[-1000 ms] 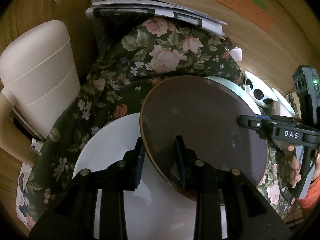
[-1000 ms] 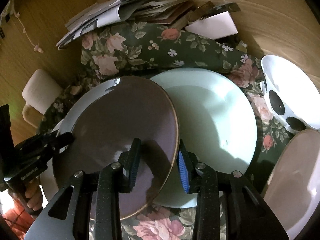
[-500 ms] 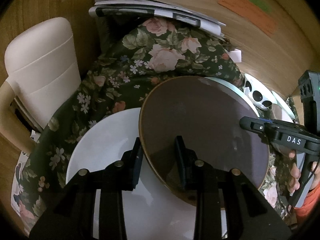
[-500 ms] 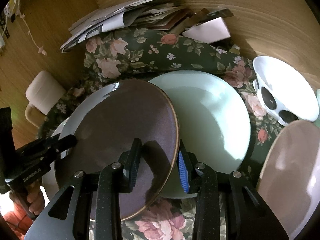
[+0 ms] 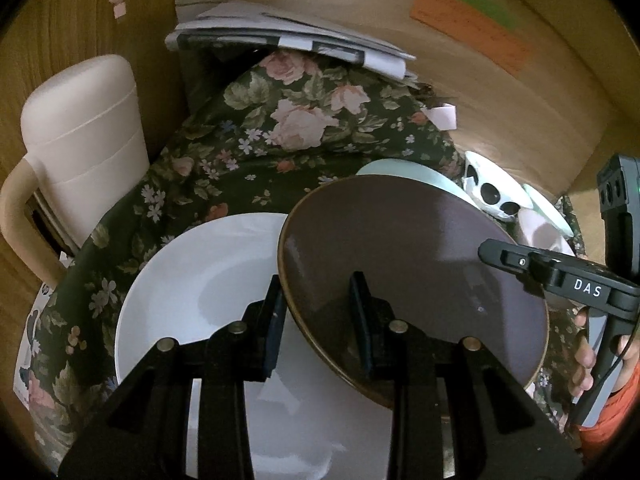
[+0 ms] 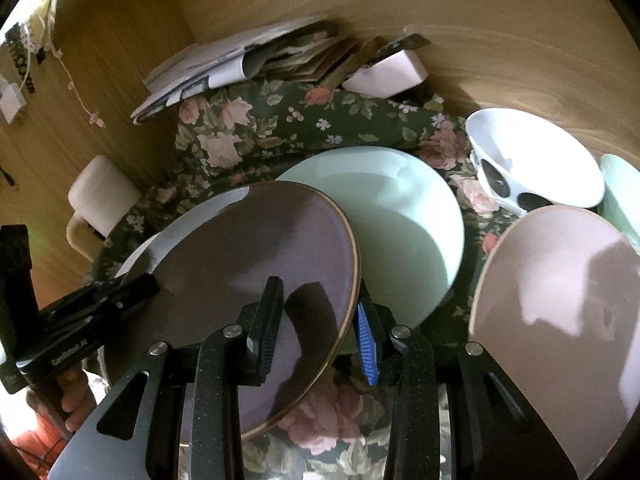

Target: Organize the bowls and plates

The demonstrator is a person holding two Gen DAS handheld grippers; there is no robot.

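Gripping the brown plate (image 5: pixel 416 280) at opposite edges, left gripper (image 5: pixel 316 320) and right gripper (image 6: pixel 318 324) both clamped on its rim, one jaw above and one beneath. Holding it lifted and tilted, hanging partly over the white plate (image 5: pixel 192 292) and partly in front of the pale green plate (image 6: pixel 400 220).

Judging the work as barely half through: brown plate not yet set down, no finished stack visible, plates lying apart on the flowered cloth (image 5: pixel 256 136). Waiting to be sorted: the pink plate (image 6: pixel 560 308) at the right, the white bowl with dark spots (image 6: pixel 536 160) beyond it, a sliver of another green dish (image 6: pixel 624 196) at the edge.

Crowding the far side: a heap of papers (image 5: pixel 288 36) against the wooden wall and a cream chair (image 5: pixel 80 136) beside the table. Standing nearest in the way of a flat landing, probably, the raised rim of the green plate.
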